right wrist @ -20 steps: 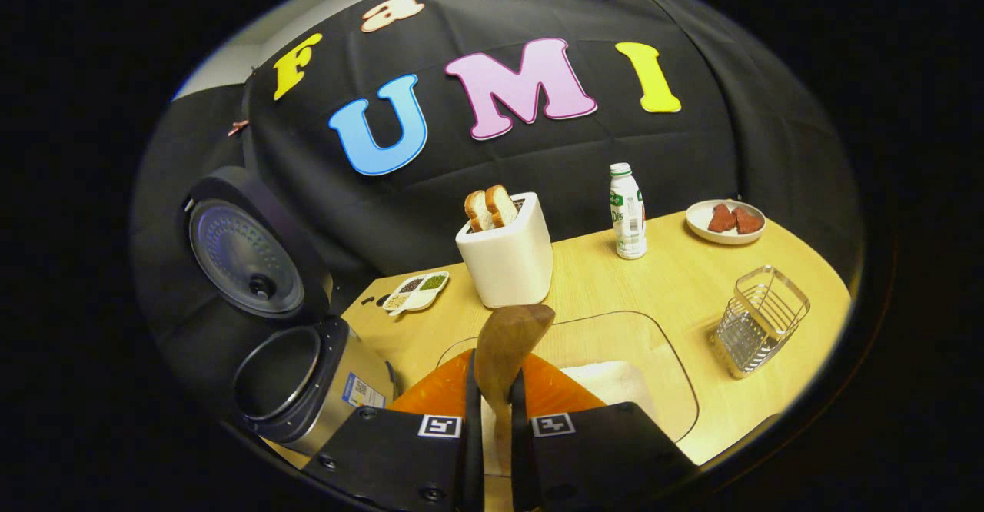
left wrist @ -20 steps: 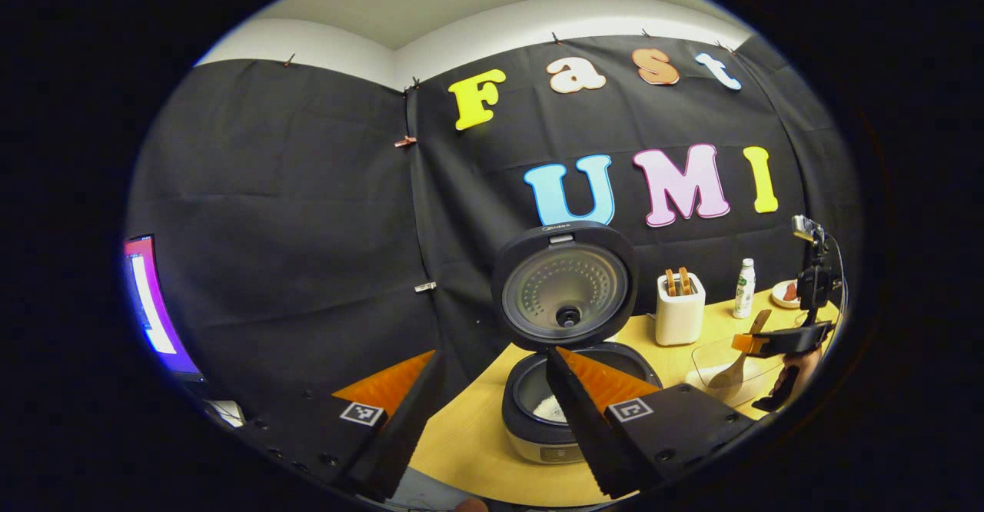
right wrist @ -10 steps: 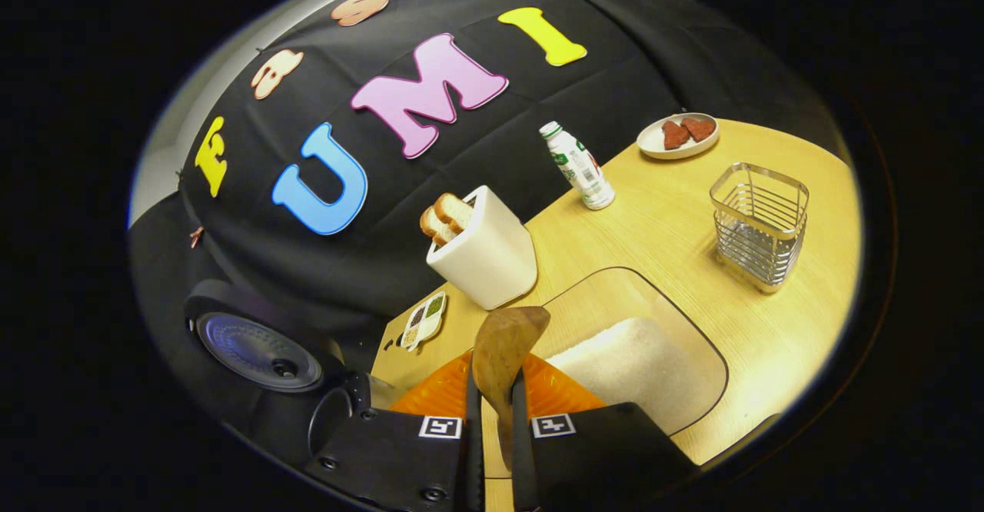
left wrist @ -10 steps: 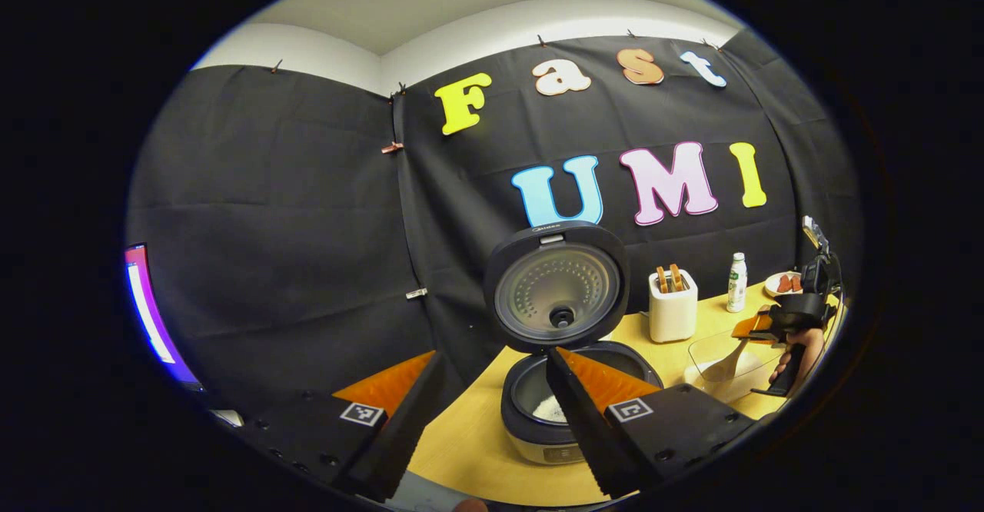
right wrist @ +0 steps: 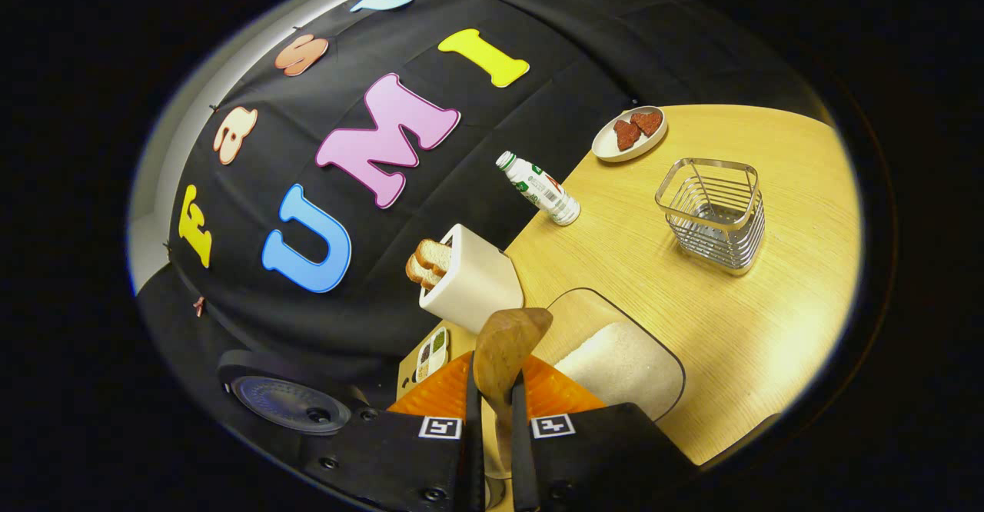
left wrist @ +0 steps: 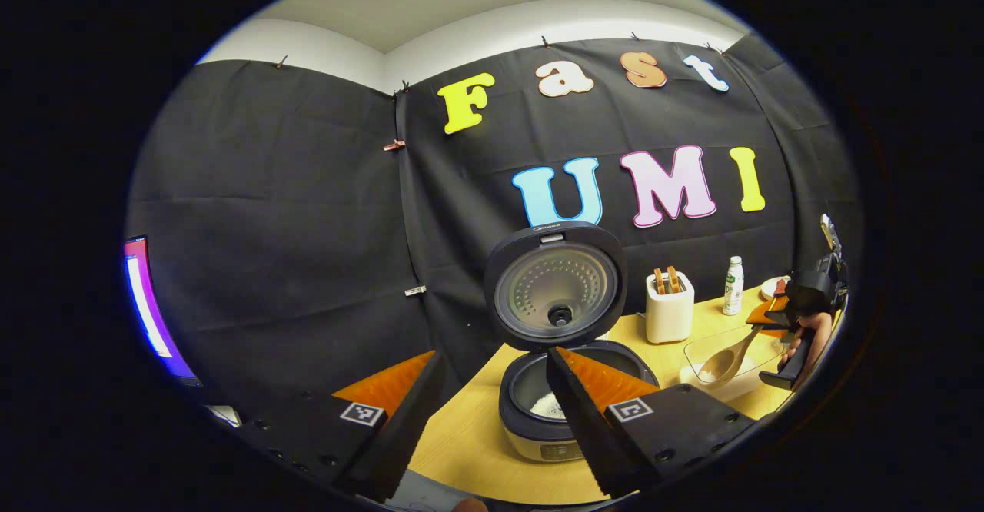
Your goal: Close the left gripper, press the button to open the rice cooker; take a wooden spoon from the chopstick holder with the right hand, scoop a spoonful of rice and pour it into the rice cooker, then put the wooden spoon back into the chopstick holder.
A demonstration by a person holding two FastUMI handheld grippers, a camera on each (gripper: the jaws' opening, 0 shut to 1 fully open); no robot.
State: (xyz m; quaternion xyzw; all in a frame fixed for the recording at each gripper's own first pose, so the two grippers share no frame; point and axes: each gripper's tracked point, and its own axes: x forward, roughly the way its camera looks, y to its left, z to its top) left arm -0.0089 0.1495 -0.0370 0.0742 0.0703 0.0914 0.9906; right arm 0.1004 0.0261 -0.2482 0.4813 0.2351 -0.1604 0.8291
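Right gripper [right wrist: 492, 420] clamped on wooden spoon [right wrist: 503, 347], bowl tipped over rice tray [right wrist: 623, 362] right of open rice cooker [left wrist: 565, 400]. Left gripper [left wrist: 492, 389] spread apart, empty, hanging just before cooker. Wire chopstick holder [right wrist: 713, 212] upright on worktop [right wrist: 769, 327], well right of cooker, beyond tray.

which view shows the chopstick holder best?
Right gripper view: the wire chopstick holder stands unobstructed on the table, its open top visible with nothing standing up out of it. In the left gripper view I can't make it out.
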